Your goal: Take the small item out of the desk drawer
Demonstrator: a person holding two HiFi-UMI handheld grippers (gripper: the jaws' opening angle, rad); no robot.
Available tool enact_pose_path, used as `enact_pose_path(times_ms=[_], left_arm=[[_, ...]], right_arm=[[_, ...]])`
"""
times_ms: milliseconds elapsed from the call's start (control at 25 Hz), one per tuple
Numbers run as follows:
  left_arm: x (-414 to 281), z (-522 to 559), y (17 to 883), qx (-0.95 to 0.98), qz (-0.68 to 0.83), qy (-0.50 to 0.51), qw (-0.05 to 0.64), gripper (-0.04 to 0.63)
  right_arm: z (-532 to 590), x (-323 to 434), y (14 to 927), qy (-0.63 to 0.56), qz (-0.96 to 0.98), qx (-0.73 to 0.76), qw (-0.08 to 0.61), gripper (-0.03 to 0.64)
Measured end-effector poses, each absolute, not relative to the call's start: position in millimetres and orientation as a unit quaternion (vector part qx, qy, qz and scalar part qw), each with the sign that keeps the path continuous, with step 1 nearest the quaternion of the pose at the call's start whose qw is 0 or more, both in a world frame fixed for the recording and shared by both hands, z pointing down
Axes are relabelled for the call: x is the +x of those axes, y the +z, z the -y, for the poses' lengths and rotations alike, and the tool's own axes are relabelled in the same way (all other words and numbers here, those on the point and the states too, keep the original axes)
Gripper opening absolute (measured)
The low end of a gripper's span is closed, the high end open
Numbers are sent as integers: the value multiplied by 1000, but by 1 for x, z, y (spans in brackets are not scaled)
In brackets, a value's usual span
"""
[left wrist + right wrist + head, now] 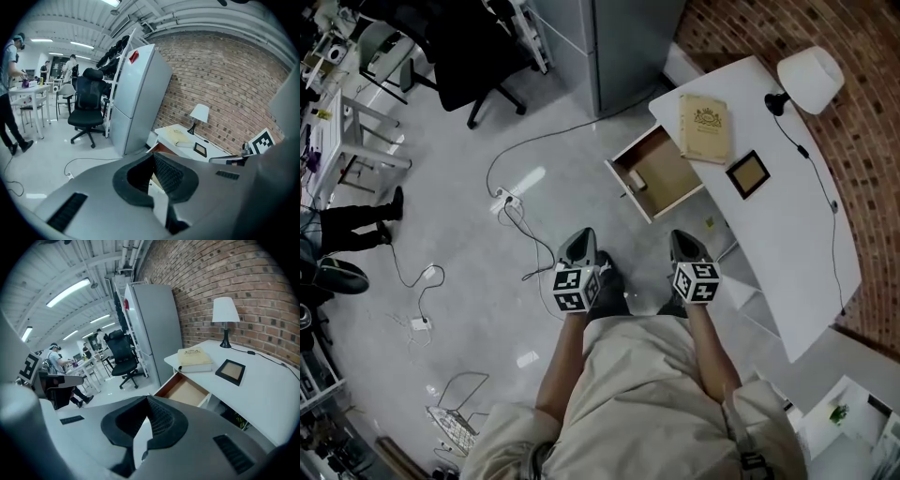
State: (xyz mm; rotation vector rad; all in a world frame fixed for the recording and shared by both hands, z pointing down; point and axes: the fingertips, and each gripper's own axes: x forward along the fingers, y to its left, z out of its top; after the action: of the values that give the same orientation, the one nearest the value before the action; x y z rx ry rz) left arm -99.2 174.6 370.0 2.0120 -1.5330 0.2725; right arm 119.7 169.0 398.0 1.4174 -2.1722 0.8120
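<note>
Drawer of the white desk stands open, its tan floor exposed. The small item, a pale little block, lies inside it near the front panel, toward the corner on my left. Nothing is touching it.

My left claw: jaws closed tip to tip, nothing between the pads. It is held in front of my waist, pointing forward, well short of the drawer.

My right claw: jaws likewise closed on nothing. It is level with the left one and just beside it, slightly nearer the desk edge. From its own view the open drawer sits ahead and a little to the right of the tips; I cannot make out the item from there.

On the desk top:
- a cream book lies flat just behind the drawer opening
- a dark-framed picture lies flat beside the book
- a lamp with a white shade stands at the far end by the brick wall, its cable trailing along the desk's back edge

Surroundings: a grey fridge stands just past the desk's far end and a black office chair beyond it. A power strip with loose cables lies on the grey floor to my left.
</note>
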Motion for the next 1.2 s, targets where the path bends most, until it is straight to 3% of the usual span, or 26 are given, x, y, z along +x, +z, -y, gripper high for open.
enact_pose_path(times_ms=[840,1200], left_arm=[[-121,-114,372,789,529,120,290,15],[-89,-60,388,811,492,152,278,15]], right_arm=[[-107,72,415,345,775,499,176,25],[-54,62,449,322,811,423,244,25]])
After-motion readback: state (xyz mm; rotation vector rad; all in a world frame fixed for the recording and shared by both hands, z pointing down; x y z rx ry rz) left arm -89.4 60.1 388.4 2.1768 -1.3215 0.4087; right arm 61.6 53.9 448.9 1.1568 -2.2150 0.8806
